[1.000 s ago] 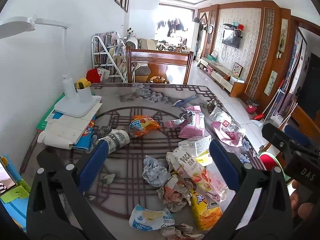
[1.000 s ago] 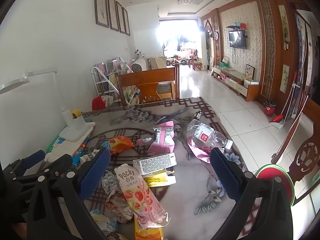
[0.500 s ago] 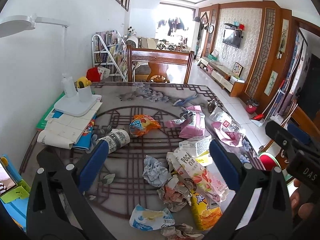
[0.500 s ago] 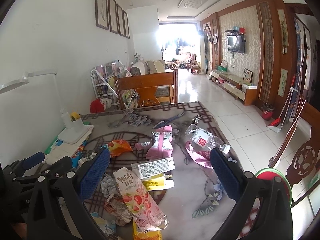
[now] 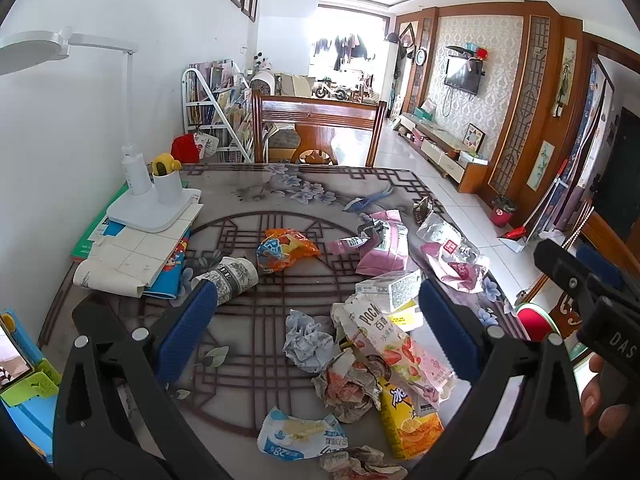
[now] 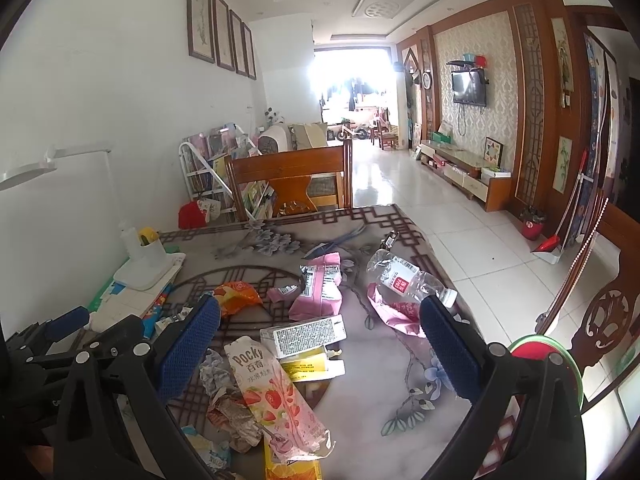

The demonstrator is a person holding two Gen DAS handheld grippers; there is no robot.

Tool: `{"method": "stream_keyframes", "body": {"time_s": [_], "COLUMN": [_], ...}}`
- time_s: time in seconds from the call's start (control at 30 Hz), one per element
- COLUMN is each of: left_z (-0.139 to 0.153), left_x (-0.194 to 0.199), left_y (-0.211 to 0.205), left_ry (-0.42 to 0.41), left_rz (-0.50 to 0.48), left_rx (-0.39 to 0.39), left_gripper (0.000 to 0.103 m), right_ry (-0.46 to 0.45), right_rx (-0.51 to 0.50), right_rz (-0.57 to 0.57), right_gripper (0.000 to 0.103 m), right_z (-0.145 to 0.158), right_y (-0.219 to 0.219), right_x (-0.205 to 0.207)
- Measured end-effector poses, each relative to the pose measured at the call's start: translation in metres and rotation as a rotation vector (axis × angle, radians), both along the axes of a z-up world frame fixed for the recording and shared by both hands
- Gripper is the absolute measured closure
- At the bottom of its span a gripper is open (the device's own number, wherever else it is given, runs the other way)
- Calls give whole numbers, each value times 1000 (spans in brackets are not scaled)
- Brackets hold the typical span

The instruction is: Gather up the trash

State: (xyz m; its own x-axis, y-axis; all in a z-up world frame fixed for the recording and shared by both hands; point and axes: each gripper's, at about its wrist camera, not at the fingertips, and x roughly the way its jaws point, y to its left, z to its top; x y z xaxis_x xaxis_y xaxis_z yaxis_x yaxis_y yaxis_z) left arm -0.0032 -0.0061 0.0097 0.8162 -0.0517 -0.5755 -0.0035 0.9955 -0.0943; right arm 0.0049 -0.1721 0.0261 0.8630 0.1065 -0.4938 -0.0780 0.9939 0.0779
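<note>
the left tool (image 5: 316, 336) hangs above the surface (image 5: 248, 360) with its blue pads wide apart and nothing between them. at the left edge a white lamp base (image 5: 150, 210) sits on a stack of papers (image 5: 128, 264). moving right, a crumpled patterned paper cup (image 5: 232, 278) lies on its side, then an orange snack wrapper (image 5: 286, 250). near the middle is a grey paper wad (image 5: 308, 340), with a blue-and-white wrapper (image 5: 300, 434) closer to the camera. next comes a pocky bag (image 6: 276, 396) lying partly over a yellow juice carton (image 5: 408, 420), a small white box (image 6: 304, 334), and a pink packet (image 6: 320, 288). farthest right, a clear plastic bottle (image 6: 404, 282) rests on a pink wrapper (image 6: 396, 312). the right tool (image 6: 320, 348) is likewise spread wide and holds nothing, above the box.
</note>
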Motion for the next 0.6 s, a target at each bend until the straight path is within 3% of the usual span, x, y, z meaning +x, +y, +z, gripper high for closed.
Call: {"method": "stream_keyframes", "body": {"time_s": [0.6], "left_z": [-1], "left_x": [-1], "left_y": [-2], "left_ry": [1], "left_rz": [-4], "left_rx": [0], "left_gripper": [4], "right_ry": [14], "right_rx": [13], "right_rz": [-22], "right_gripper": [7], "right_z": [-4], "right_y": [-7], "right_x": [0]}}
